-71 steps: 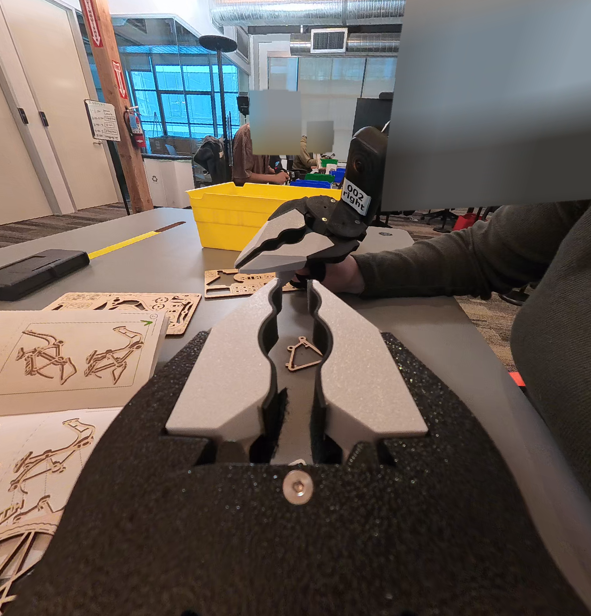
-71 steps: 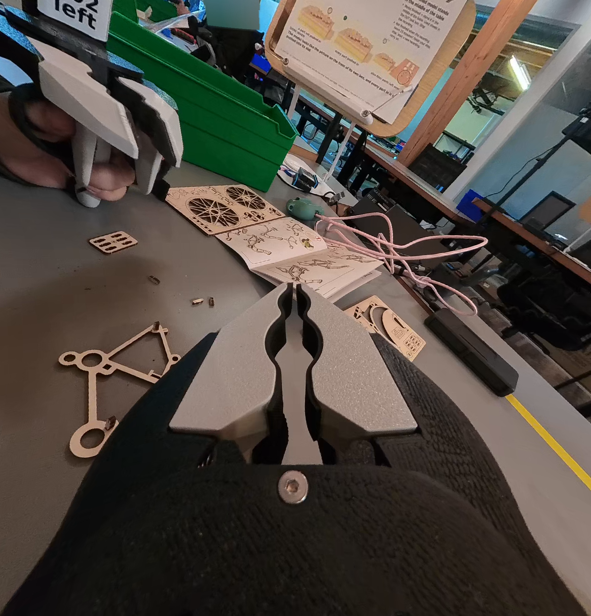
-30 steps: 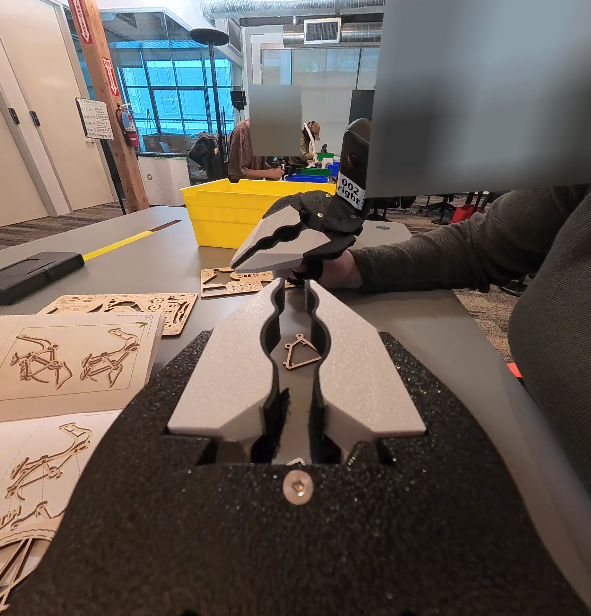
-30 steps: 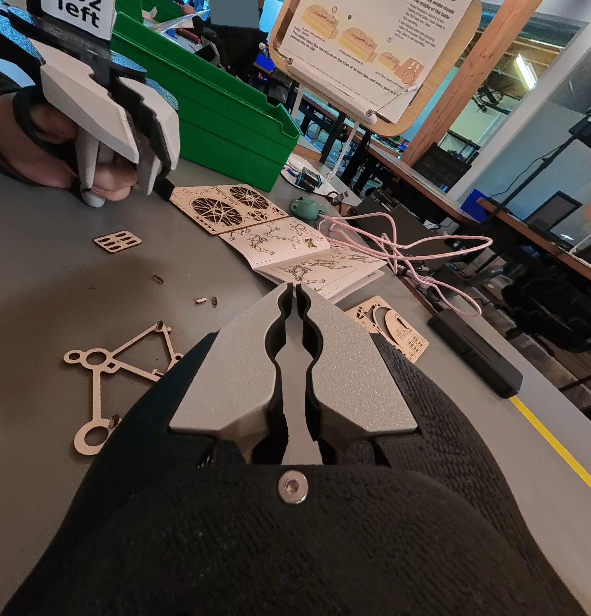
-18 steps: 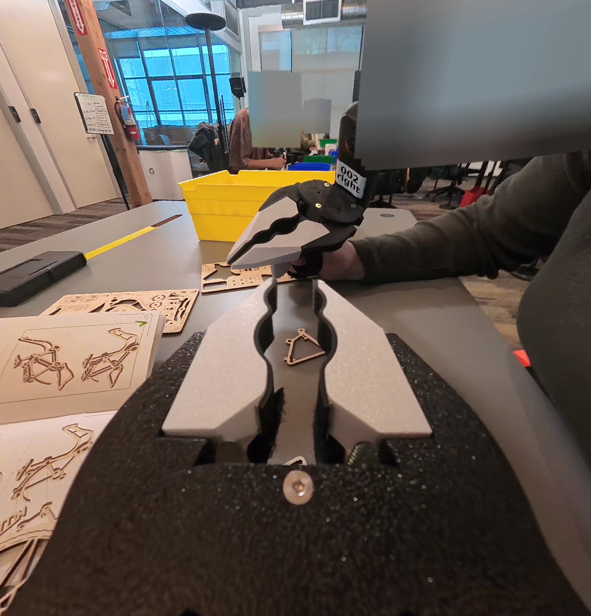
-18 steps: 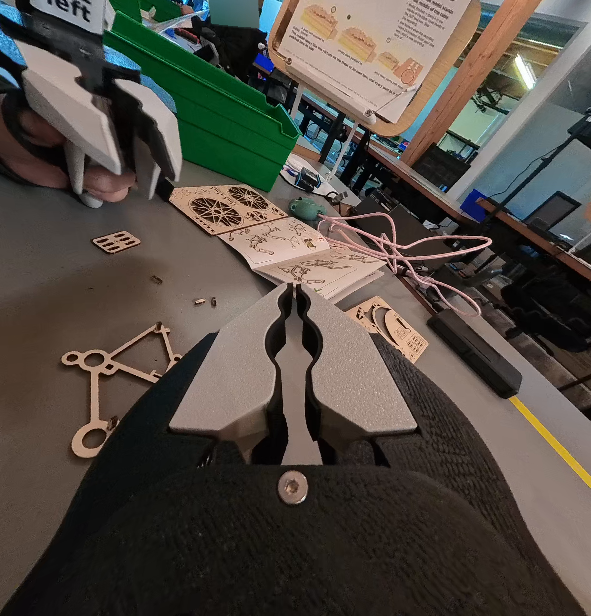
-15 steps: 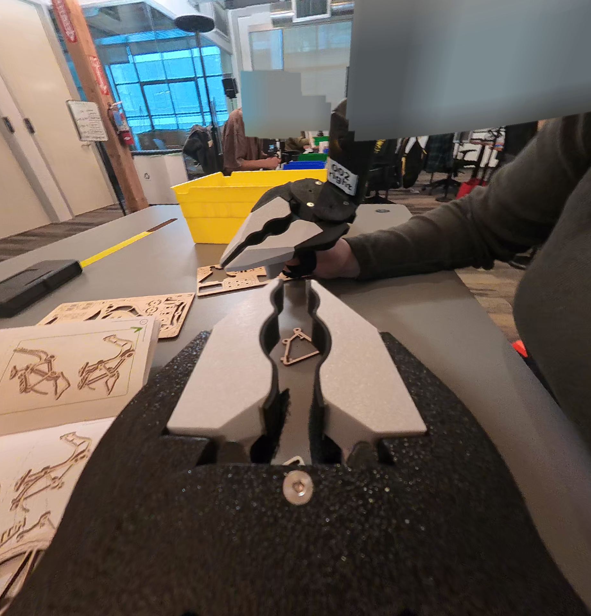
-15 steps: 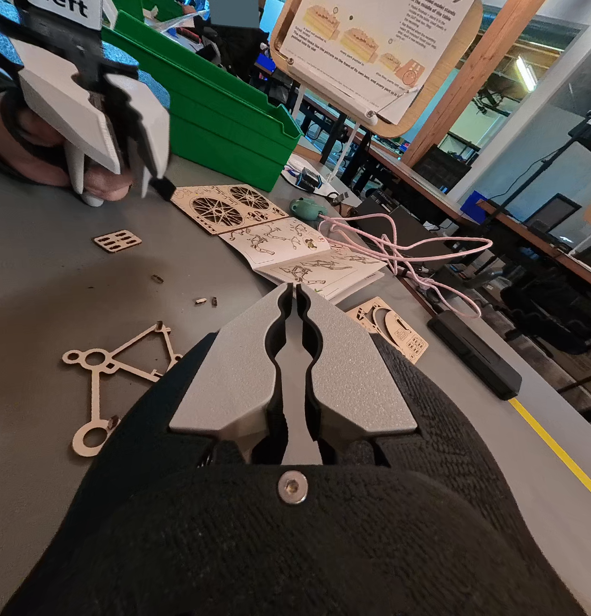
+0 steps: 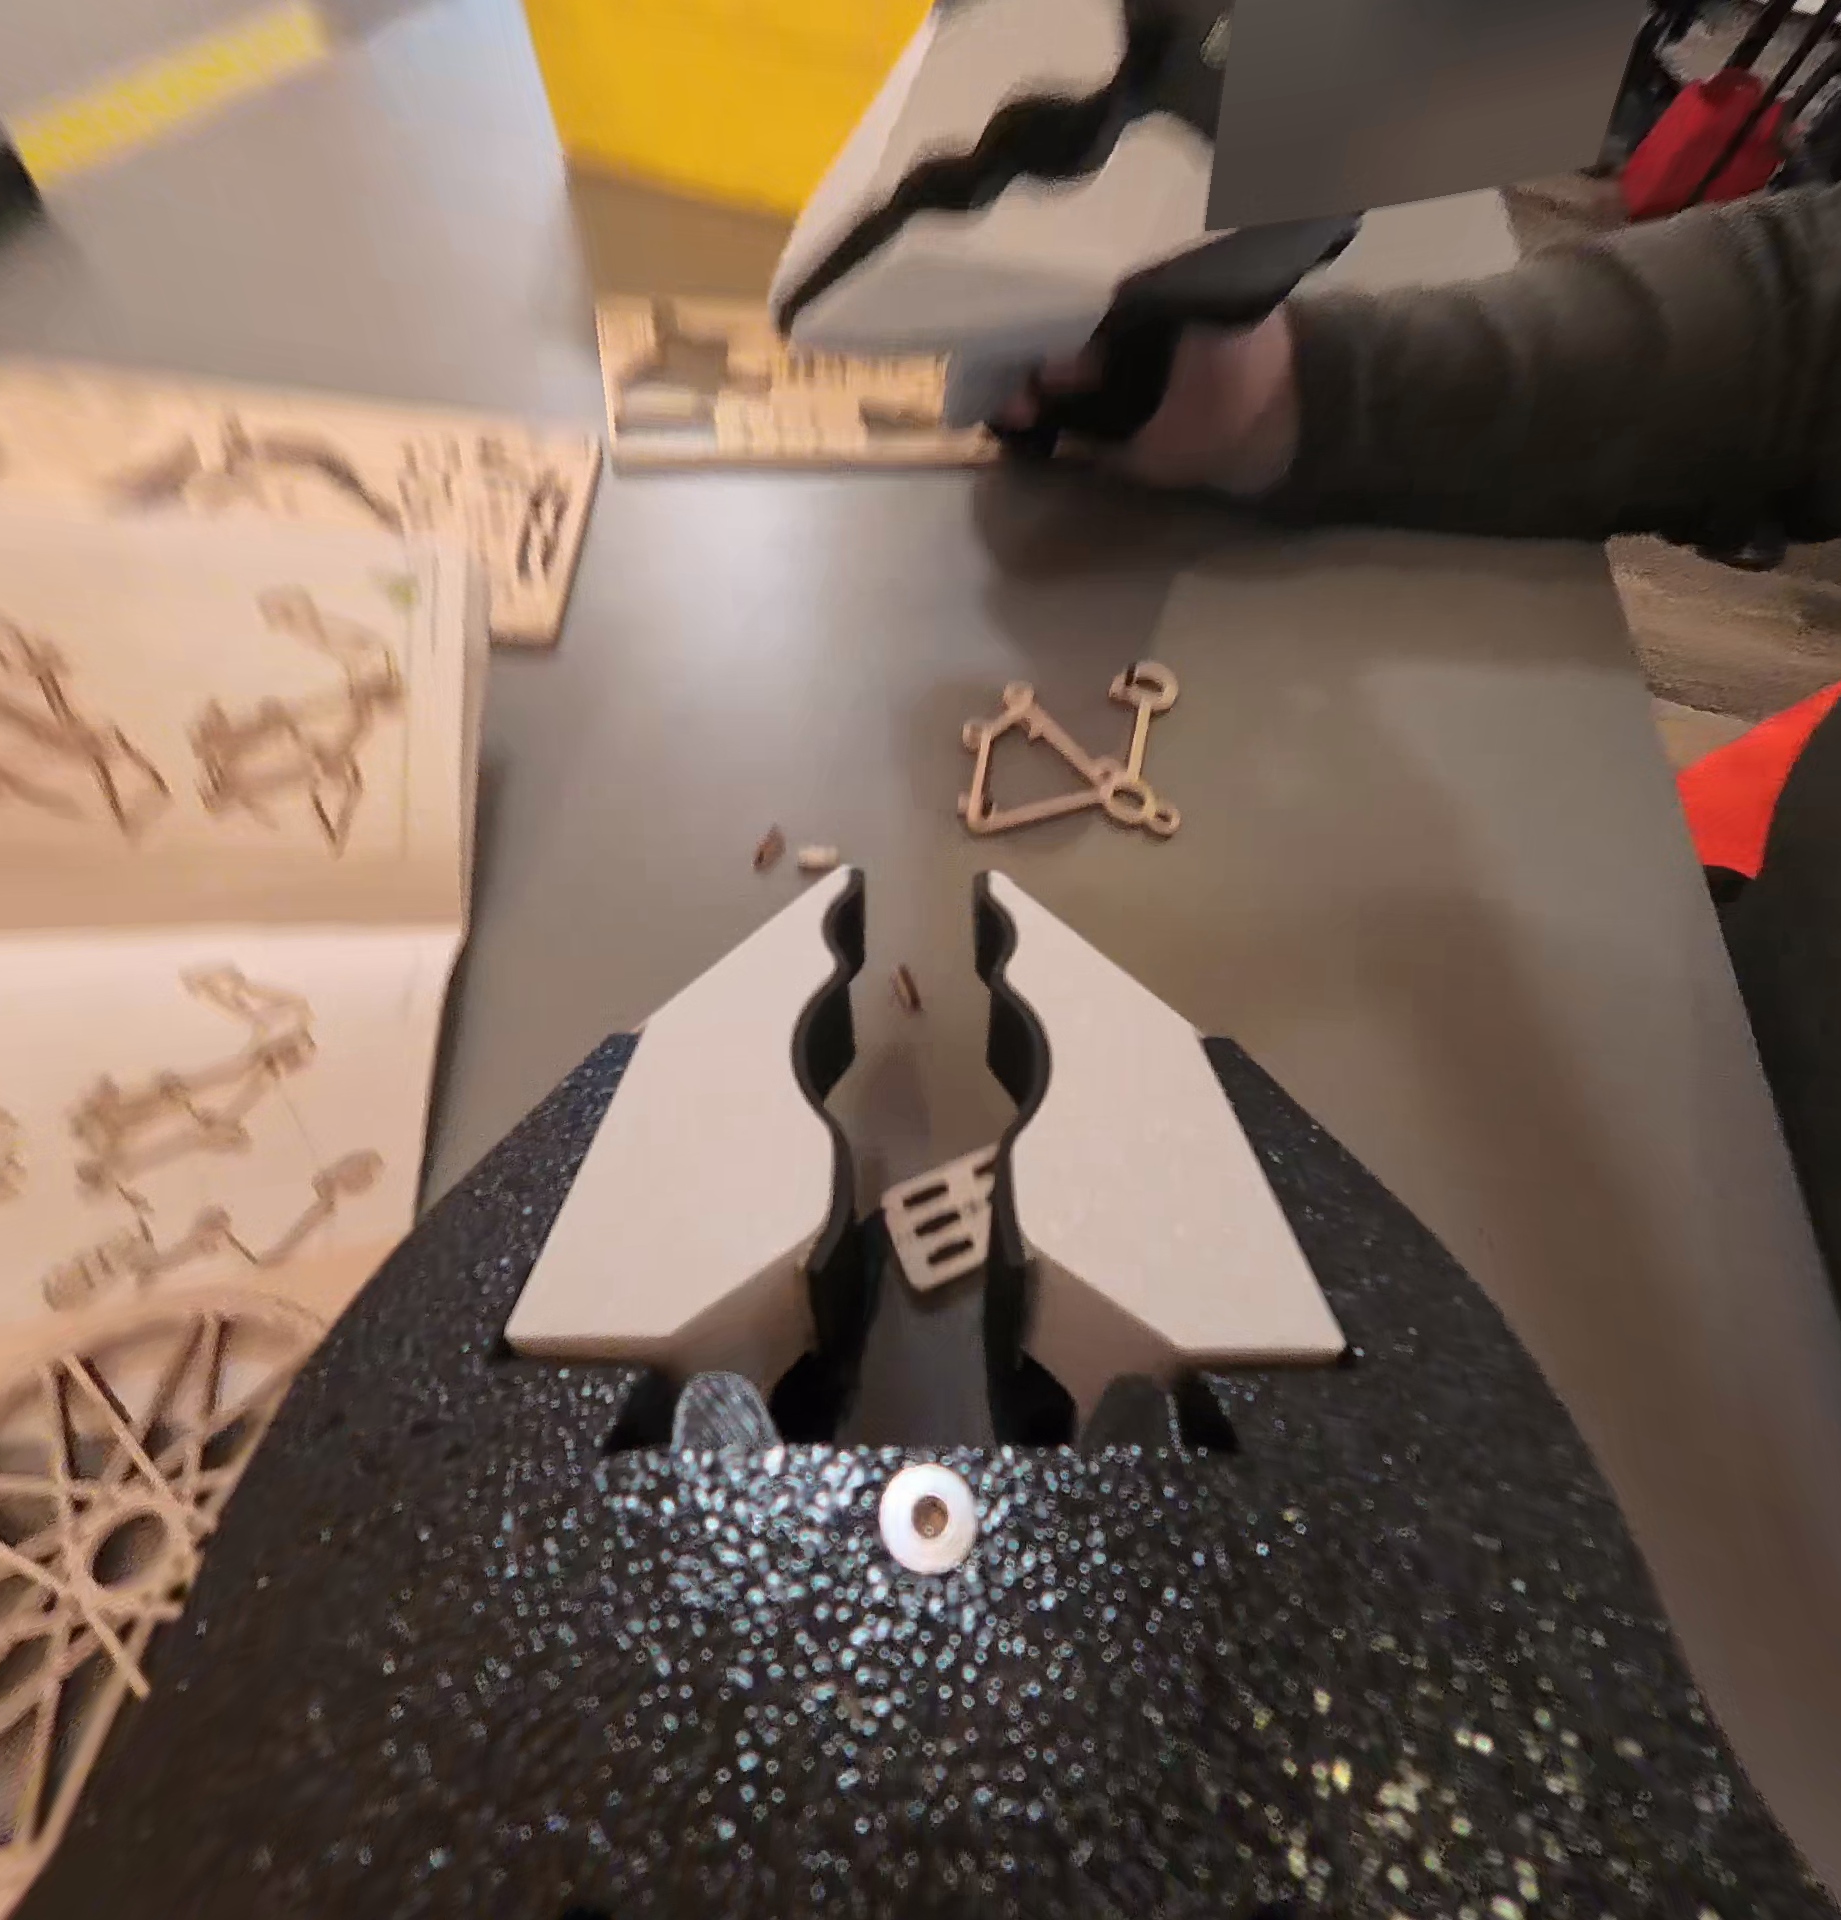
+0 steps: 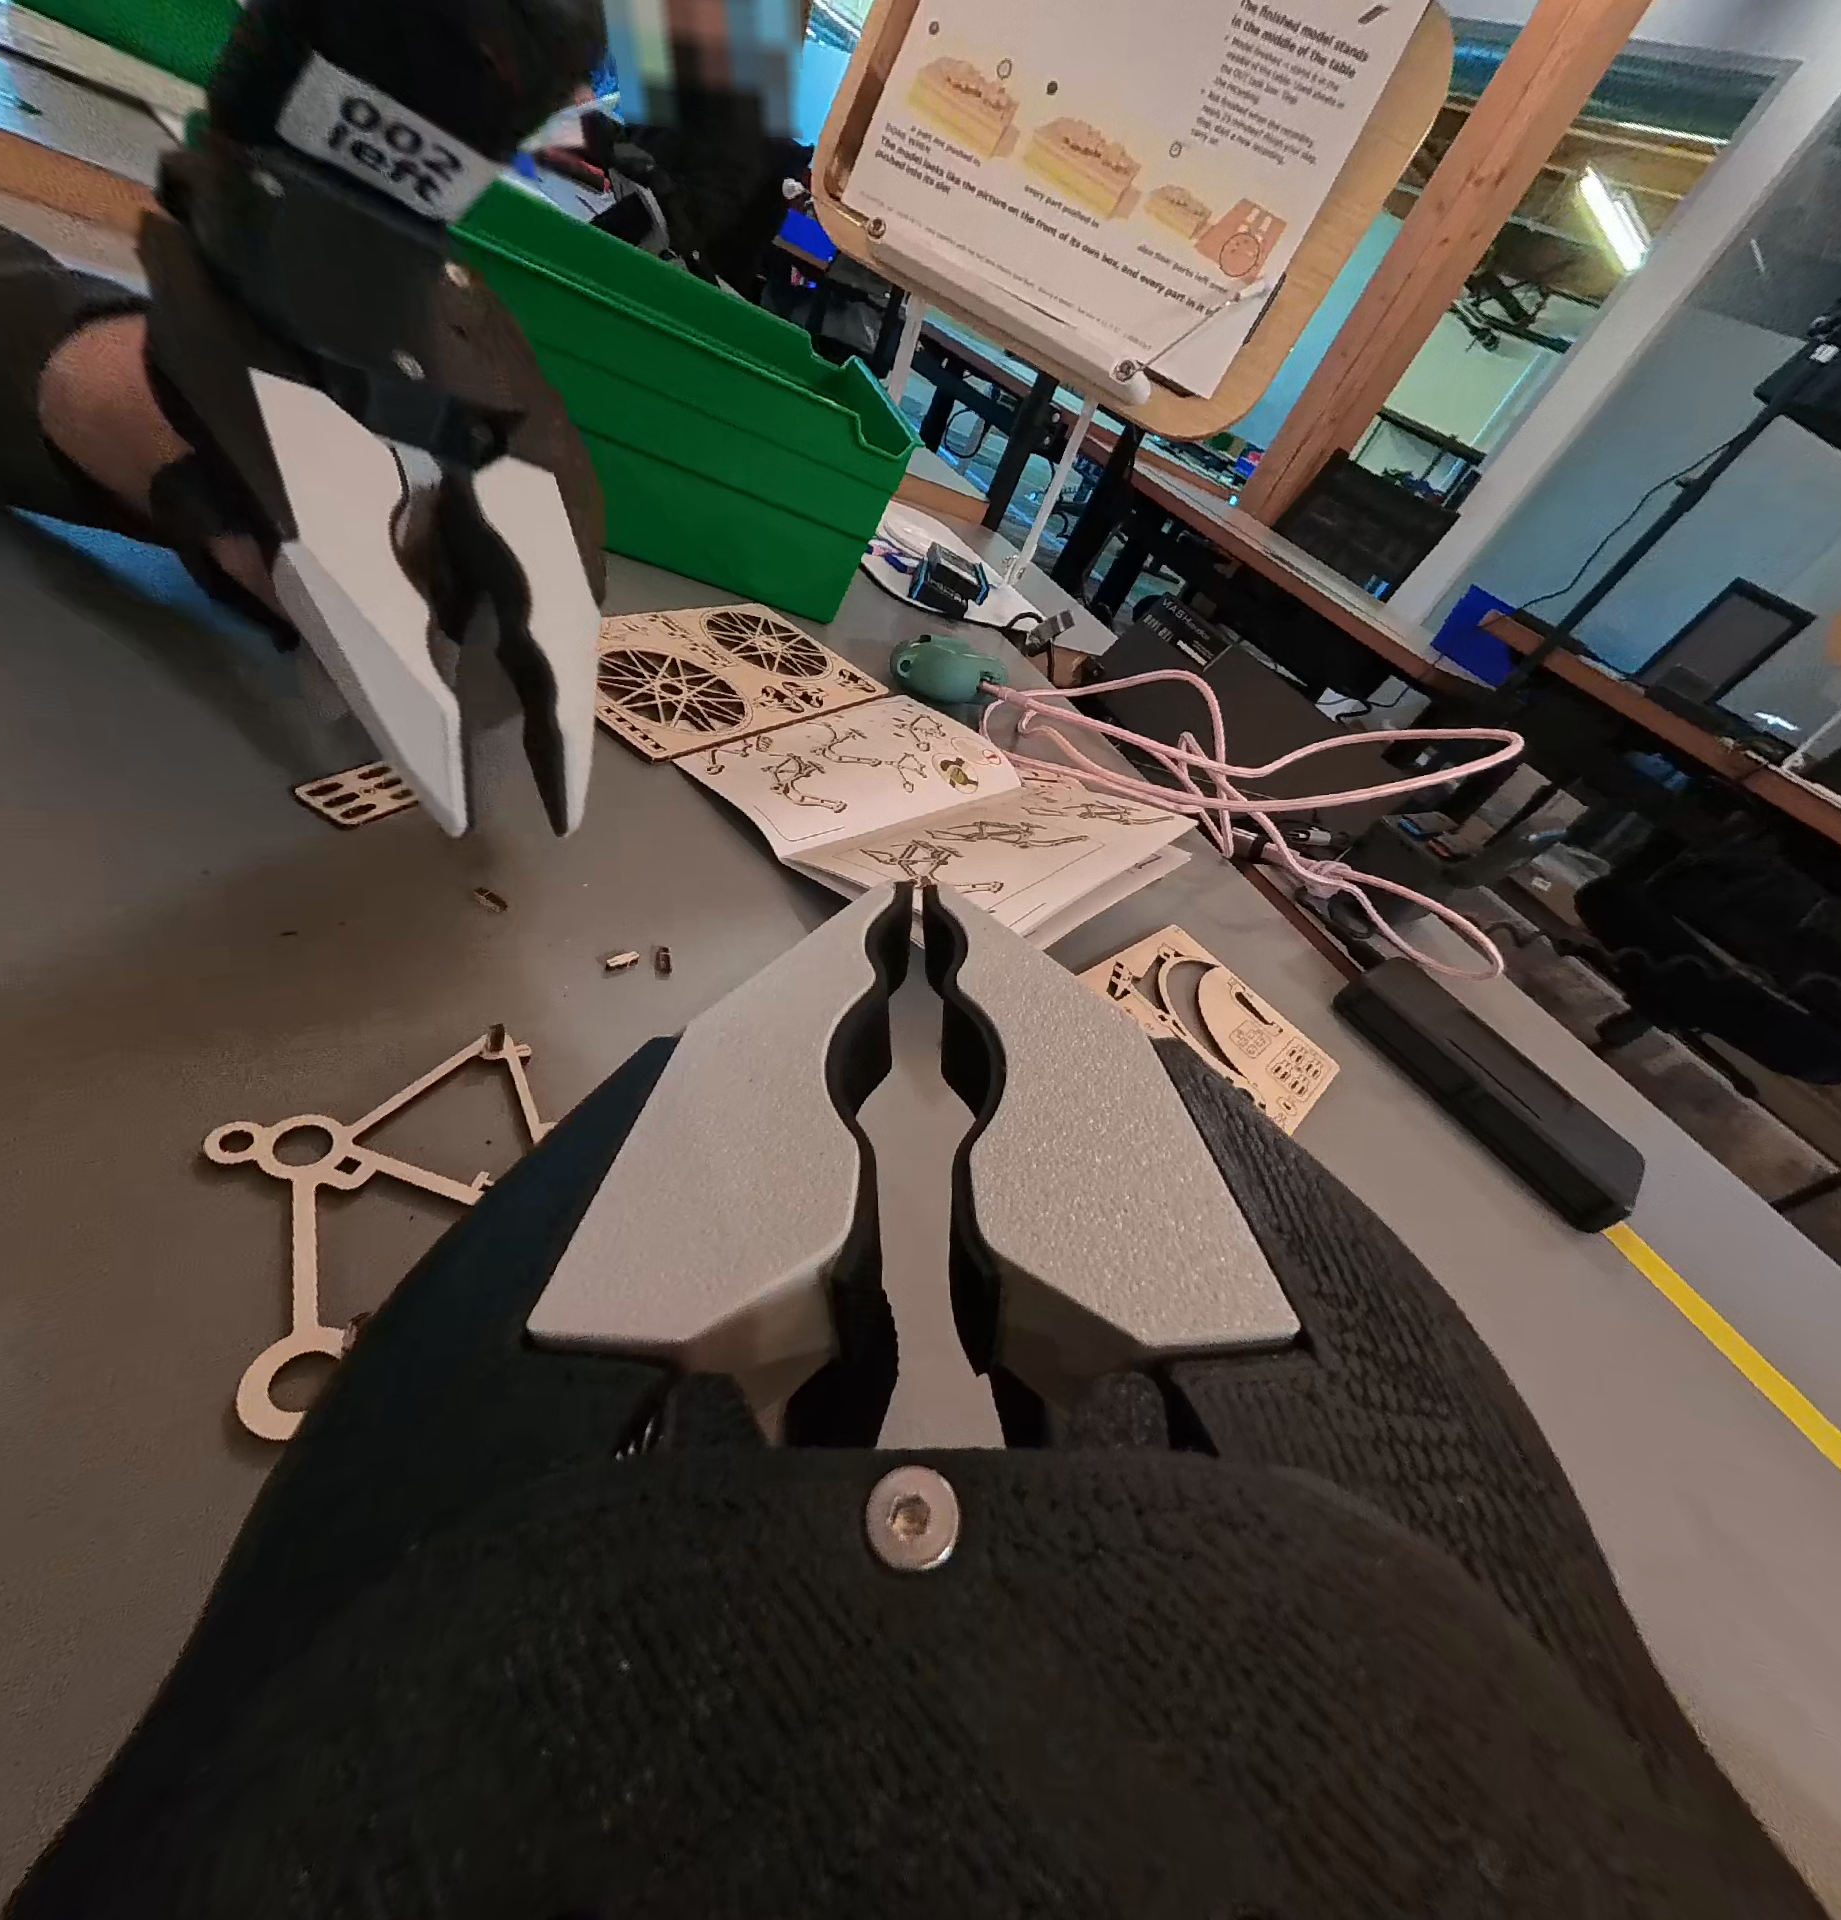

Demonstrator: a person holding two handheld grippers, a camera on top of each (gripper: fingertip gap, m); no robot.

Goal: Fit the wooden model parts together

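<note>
My left gripper (image 9: 918, 883) is open and points down at the grey table (image 9: 1363, 1039), just above it. A small wooden peg (image 9: 903, 985) lies on the table between its fingers, untouched. A small slotted wooden piece (image 9: 942, 1226) lies under the fingers. Two more pegs (image 9: 788, 852) lie by the left fingertip. A triangular wooden frame part (image 9: 1061, 758) lies further ahead to the right. In the right wrist view, the left gripper (image 10: 511, 826) hovers over the table near the slotted piece (image 10: 355, 795). My right gripper (image 10: 916, 888) is shut beside the frame part (image 10: 376, 1153).
An open instruction booklet (image 10: 895, 790) and a sheet of wooden wheels (image 10: 718, 665) lie ahead of the right gripper. Stacked green bins (image 10: 708, 416), a pink cable (image 10: 1259, 769), a black case (image 10: 1487, 1091) and another parts sheet (image 10: 1217, 1018) are around. A yellow bin (image 9: 687, 94) stands behind.
My left gripper has tipped downward and come in over the small pegs, and its jaws have opened wider. The right gripper has stayed shut and still.
</note>
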